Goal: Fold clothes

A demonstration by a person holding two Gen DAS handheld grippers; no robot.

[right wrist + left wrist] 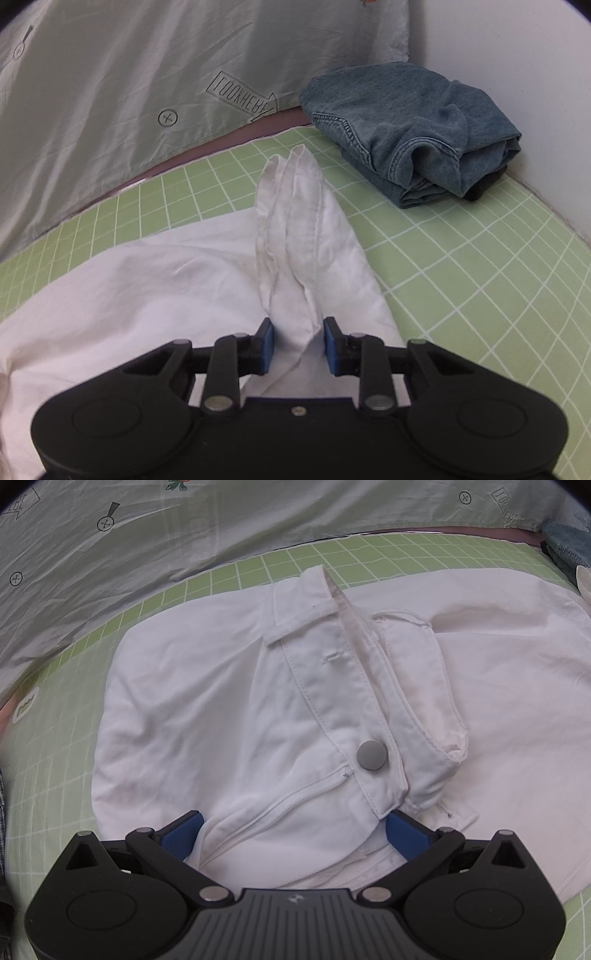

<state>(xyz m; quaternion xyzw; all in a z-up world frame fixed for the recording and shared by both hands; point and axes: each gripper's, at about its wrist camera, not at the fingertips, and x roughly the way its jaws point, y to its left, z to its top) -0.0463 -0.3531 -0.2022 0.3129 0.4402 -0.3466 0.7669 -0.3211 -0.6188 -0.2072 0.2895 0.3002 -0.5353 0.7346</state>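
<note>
My right gripper (298,345) straddles the hems of the white trousers (295,236) on the green mat (461,266), pads not visibly pressing. My left gripper (293,832) stands wide around the waistband (343,709) (nothing pinched); lifting now risks one layer slipping free and skewing the fold

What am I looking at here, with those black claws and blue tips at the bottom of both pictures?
Each black claw is a hand-held gripper that a person carries, one in each hand, with a camera looking forward along its two fingers. One picture comes from the left hand-held gripper, the other from the right hand-held gripper. A pair of white trousers lies on a green checked mat. The left one straddles the waist below the grey button. The right one has a trouser leg end bunched between its blue pads. Folded blue jeans sit behind, near a pale printed sheet.
</note>
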